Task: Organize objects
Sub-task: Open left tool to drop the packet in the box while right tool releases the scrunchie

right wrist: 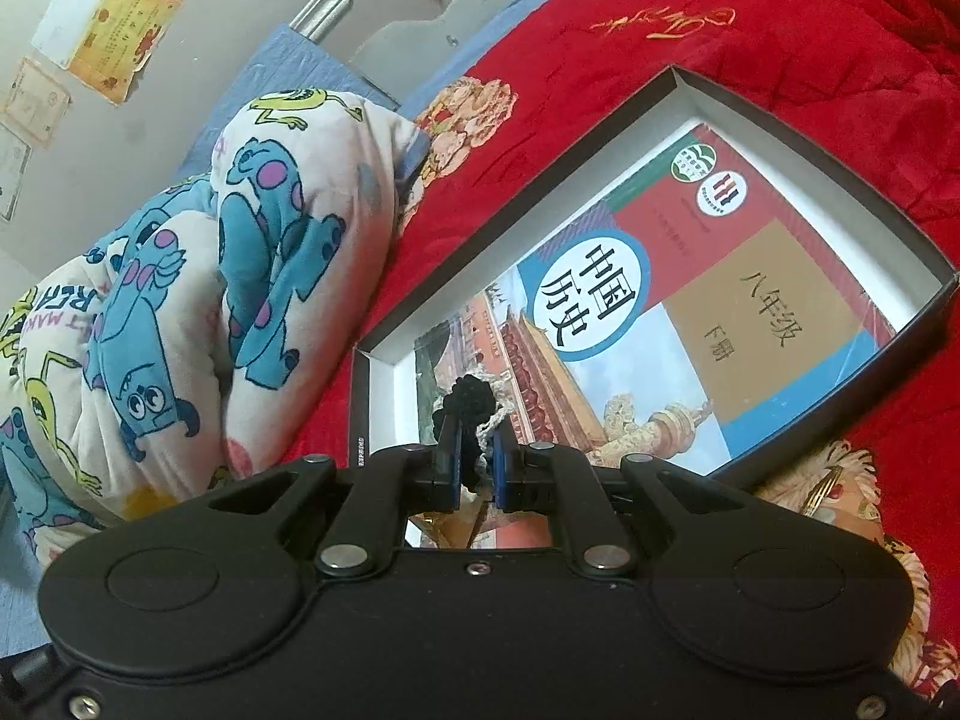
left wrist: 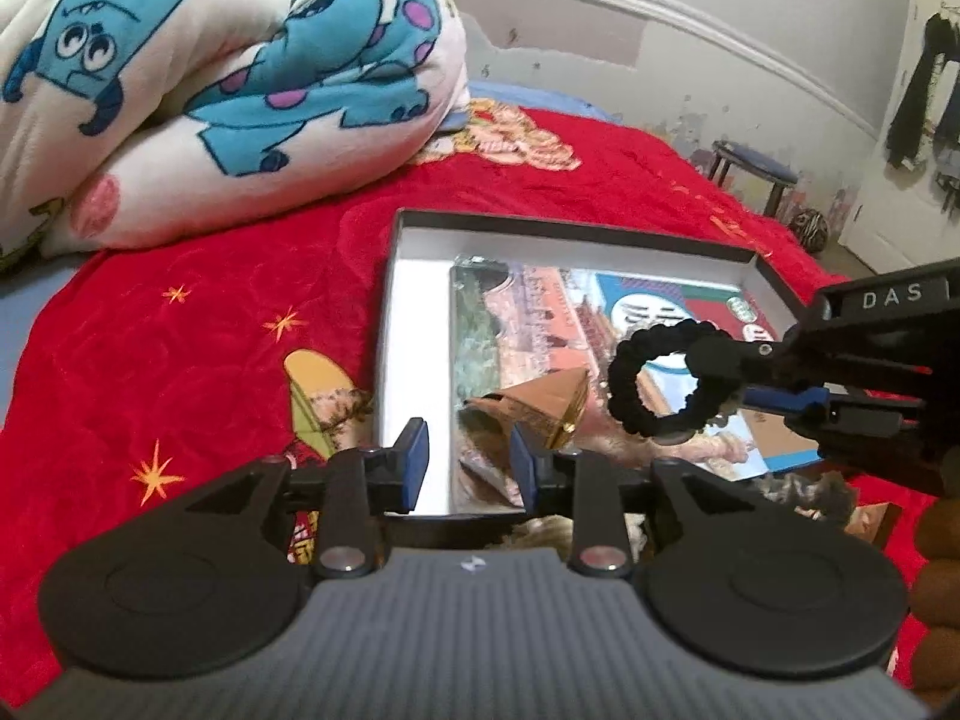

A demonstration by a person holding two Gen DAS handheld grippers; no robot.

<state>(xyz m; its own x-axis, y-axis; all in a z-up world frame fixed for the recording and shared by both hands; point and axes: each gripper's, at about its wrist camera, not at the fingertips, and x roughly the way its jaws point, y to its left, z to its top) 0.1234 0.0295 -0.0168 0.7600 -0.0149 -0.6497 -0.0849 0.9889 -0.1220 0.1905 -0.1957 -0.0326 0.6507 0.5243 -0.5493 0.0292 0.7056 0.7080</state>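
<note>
Left claw [left wrist: 468, 462] stands wide and holds nothing, low at the near edge of the box [left wrist: 414, 222] on the bed [left wrist: 180, 330]. In the box: textbook [right wrist: 690, 324] and a gold pyramid-shaped item [left wrist: 552, 402]. Right claw [right wrist: 474, 468] is clamped on the black braided ring [left wrist: 660, 384] above the book, not yet released. A pen [right wrist: 825, 483] lies outside the box, seemingly unsorted.

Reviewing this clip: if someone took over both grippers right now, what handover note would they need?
Left gripper: open, empty, low at the near edge of the box.
Right gripper: shut on the black braided loop, held above the box.
In the box: a textbook lying flat, with a small gold and brown object resting on it.
Done: book and gold piece are in the box.
Left: probably lower the loop into the box and release. A pen-like object lies on the red bedspread outside the box.
</note>
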